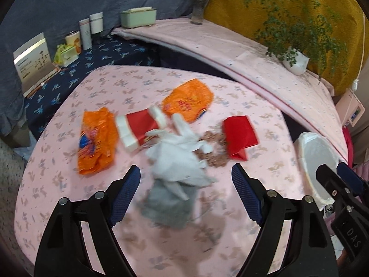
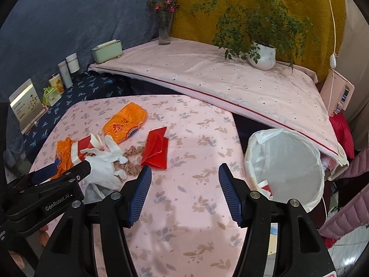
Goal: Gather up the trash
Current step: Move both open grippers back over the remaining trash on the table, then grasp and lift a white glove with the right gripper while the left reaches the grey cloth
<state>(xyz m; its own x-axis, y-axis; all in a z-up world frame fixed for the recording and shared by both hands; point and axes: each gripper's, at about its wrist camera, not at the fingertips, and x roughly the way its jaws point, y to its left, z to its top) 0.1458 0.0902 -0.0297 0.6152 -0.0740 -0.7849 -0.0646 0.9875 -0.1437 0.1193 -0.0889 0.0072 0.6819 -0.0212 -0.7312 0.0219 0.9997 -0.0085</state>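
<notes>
We note a table [image 2: 184, 207] under pink floral cloth, a blue-draped wall [image 2: 80, 23] and a mustard one [image 2: 265, 0] behind. A pink-covered ledge [image 2: 207, 76] bears a potted plant [image 2: 263, 55] and flower vase [image 2: 164, 30]; tiled floor [image 2: 346, 254] lower right.

The left gripper [image 1: 185, 194] has two black angular plastic arms, each ending in a dark blue ribbed pad, with round silver screw heads at the pivots. The right gripper [image 2: 184, 194] is built the same way: black arms, blue ribbed fingers [image 2: 140, 194], silver pivot screws. Seen from the right wrist, the left gripper's black body carries white lettering reading "GenRobot.AI" and small screws. A quilted pink sleeve [image 2: 346, 212] shows just right of the right gripper.
</notes>
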